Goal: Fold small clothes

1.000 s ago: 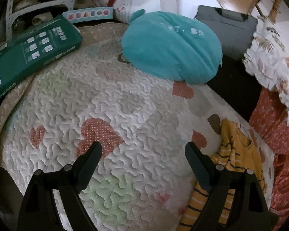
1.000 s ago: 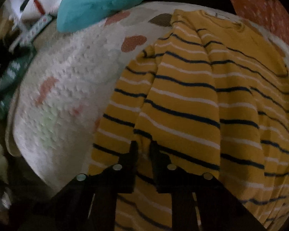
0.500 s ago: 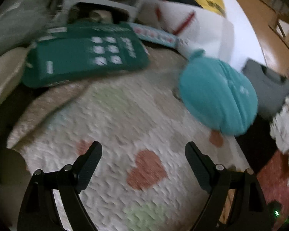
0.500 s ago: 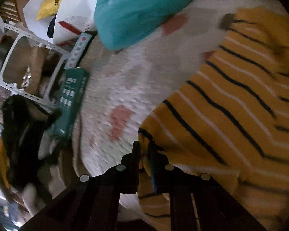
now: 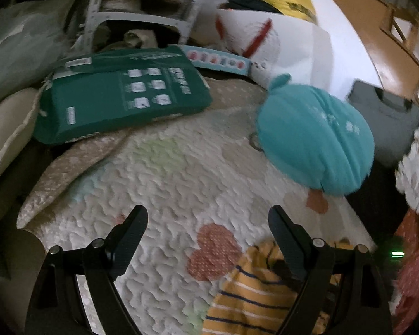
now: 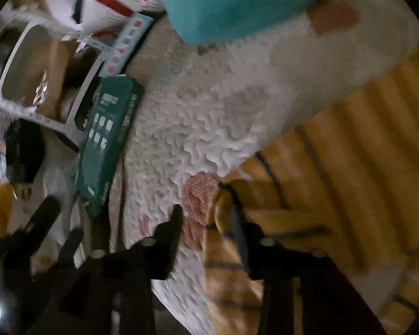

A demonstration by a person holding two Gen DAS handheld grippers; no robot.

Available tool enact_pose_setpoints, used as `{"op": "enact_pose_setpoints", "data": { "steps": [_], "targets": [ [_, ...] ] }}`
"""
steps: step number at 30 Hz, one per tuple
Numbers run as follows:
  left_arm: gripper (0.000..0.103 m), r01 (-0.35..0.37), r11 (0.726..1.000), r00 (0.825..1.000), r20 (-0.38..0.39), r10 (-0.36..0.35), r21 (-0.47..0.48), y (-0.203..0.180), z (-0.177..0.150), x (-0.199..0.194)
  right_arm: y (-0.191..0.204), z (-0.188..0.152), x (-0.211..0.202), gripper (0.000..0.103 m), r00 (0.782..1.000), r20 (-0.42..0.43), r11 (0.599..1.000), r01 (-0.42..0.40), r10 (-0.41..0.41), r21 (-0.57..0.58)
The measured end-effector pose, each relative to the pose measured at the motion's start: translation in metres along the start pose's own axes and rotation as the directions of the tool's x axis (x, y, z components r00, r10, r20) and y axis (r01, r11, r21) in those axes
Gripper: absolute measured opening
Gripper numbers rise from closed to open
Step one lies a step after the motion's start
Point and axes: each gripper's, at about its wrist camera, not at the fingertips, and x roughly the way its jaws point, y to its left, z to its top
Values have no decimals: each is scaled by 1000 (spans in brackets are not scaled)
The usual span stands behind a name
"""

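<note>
A small yellow top with dark and white stripes [image 6: 349, 150] lies on a white quilt with heart patches [image 6: 198, 117]. My right gripper [image 6: 206, 217] has its jaws parted, and a rolled edge of the top lies between the fingers, against the right one; the view is blurred. In the left wrist view the top [image 5: 248, 290] shows at the bottom right, partly under my right-hand finger. My left gripper [image 5: 208, 217] is open and empty above the quilt [image 5: 181, 173].
A teal cushion [image 5: 315, 139] sits at the quilt's far right. A green package [image 5: 120, 97] lies on the far left corner. A white shelf rack [image 5: 142, 19], a white bag [image 5: 268, 44] and a grey folded garment [image 5: 385, 117] stand behind. Red dotted fabric [image 5: 416, 254] lies at right.
My right gripper was shut on the top's edge and now has its jaws parted. It has dragged the edge toward the left. My left gripper swung left, then back toward the top.
</note>
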Motion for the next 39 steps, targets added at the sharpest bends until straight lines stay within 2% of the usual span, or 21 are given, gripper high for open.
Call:
{"op": "enact_pose_setpoints", "data": {
  "steps": [3, 5, 6, 8, 9, 10, 14, 16, 19, 22, 24, 25, 26, 28, 30, 33, 35, 36, 37, 38, 39],
  "targets": [
    [88, 8, 998, 1000, 9, -9, 63, -19, -11, -4, -15, -16, -76, 51, 991, 107, 997, 81, -79, -18],
    [88, 16, 991, 1000, 16, -19, 130, -38, -22, -9, -29, -38, -140, 54, 960, 209, 980, 195, -185, -27],
    [88, 23, 989, 1000, 13, -25, 147, -42, -27, -10, -34, -46, -161, 59, 942, 245, 970, 244, -230, -25],
    [88, 41, 981, 999, -8, -40, 192, -56, -43, -12, -55, -77, -220, 71, 858, 352, 917, 399, -375, 4],
    [88, 47, 978, 999, -17, -45, 202, -60, -49, -13, -69, -96, -247, 75, 808, 390, 884, 467, -442, 35],
    [88, 63, 975, 998, -41, -56, 215, -67, -61, -14, -91, -117, -275, 75, 762, 396, 846, 526, -513, 84],
    [88, 122, 953, 986, -145, -84, 278, -90, -102, -15, -187, -196, -345, 75, 681, 216, 712, 639, -700, 292],
    [88, 136, 937, 979, -187, -78, 322, -102, -124, -18, -220, -233, -362, 73, 669, 158, 674, 647, -726, 357],
    [88, 151, 926, 972, -223, -75, 347, -105, -148, -27, -253, -281, -368, 73, 704, 116, 677, 605, -700, 419],
    [88, 168, 928, 959, -272, -77, 332, -103, -171, -35, -267, -304, -362, 73, 735, 118, 703, 570, -667, 425],
    [88, 170, 927, 955, -289, -70, 336, -104, -182, -37, -267, -308, -353, 73, 740, 118, 710, 571, -663, 412],
    [88, 170, 923, 953, -296, -65, 344, -107, -187, -37, -264, -308, -346, 73, 726, 109, 700, 595, -679, 394],
    [88, 167, 918, 954, -295, -57, 360, -110, -192, -37, -262, -307, -340, 73, 698, 93, 674, 636, -710, 375],
    [88, 156, 910, 958, -282, -45, 384, -114, -196, -37, -263, -310, -330, 73, 626, 71, 609, 718, -777, 338],
    [88, 149, 904, 960, -277, -35, 402, -116, -198, -36, -270, -313, -329, 72, 580, 51, 558, 752, -813, 351],
    [88, 148, 905, 957, -290, -29, 400, -114, -200, -31, -282, -323, -346, 74, 595, 84, 562, 691, -799, 455],
    [88, 153, 910, 950, -311, -28, 386, -112, -200, -26, -291, -329, -349, 74, 585, 55, 531, 689, -809, 492],
    [88, 155, 912, 948, -318, -29, 380, -112, -200, -24, -293, -329, -347, 75, 595, 48, 535, 682, -802, 499],
    [88, 160, 915, 944, -328, -32, 371, -112, -200, -21, -295, -331, -345, 74, 618, 56, 556, 661, -785, 504],
    [88, 167, 918, 940, -340, -38, 359, -112, -201, -19, -293, -330, -345, 63, 624, 72, 569, 652, -778, 500],
    [88, 171, 919, 938, -345, -42, 355, -113, -201, -18, -291, -329, -345, 39, 648, 84, 598, 635, -757, 489]
  ]
}}
